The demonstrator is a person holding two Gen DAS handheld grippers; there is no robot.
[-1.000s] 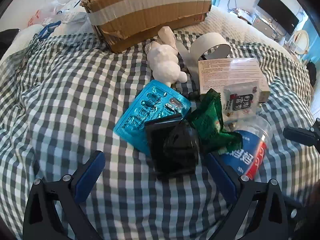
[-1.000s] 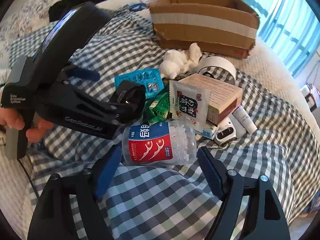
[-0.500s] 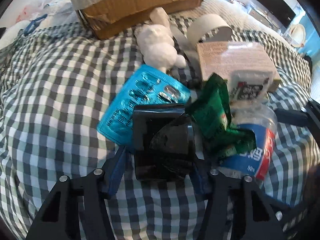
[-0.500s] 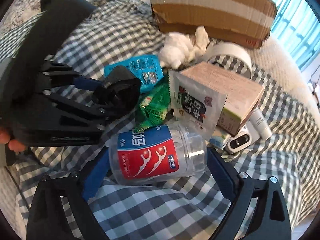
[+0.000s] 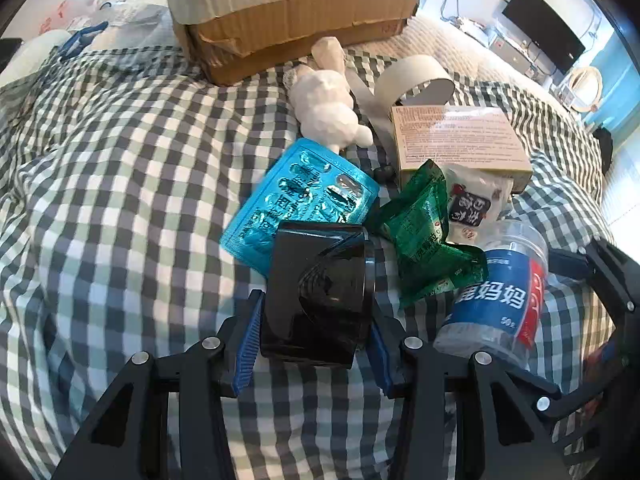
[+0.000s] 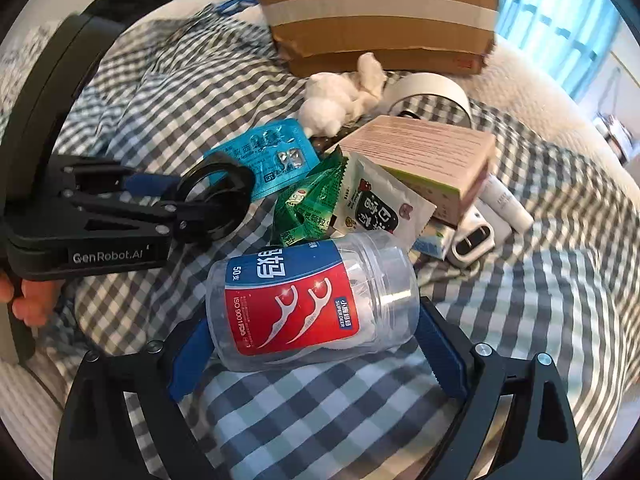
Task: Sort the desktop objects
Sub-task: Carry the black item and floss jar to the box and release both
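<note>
Black holder between closing left gripper pads; floss jar between spread right gripper jaws

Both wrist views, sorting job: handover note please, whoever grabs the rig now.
Left gripper: jaws closing on the black holder; the blue pads look to be on its sides, and it sits on the checked cover.
Right gripper: jaws wide, closing around the floss-pick jar, which lies on its side; no firm grip visible.
Still piled: blue blister pack, green packets, white sachet, pink box, tape roll, white plush toy.
Cardboard box stands behind the pile.
Done: nothing visibly sorted. Left: lift both items, then the rest.
</note>
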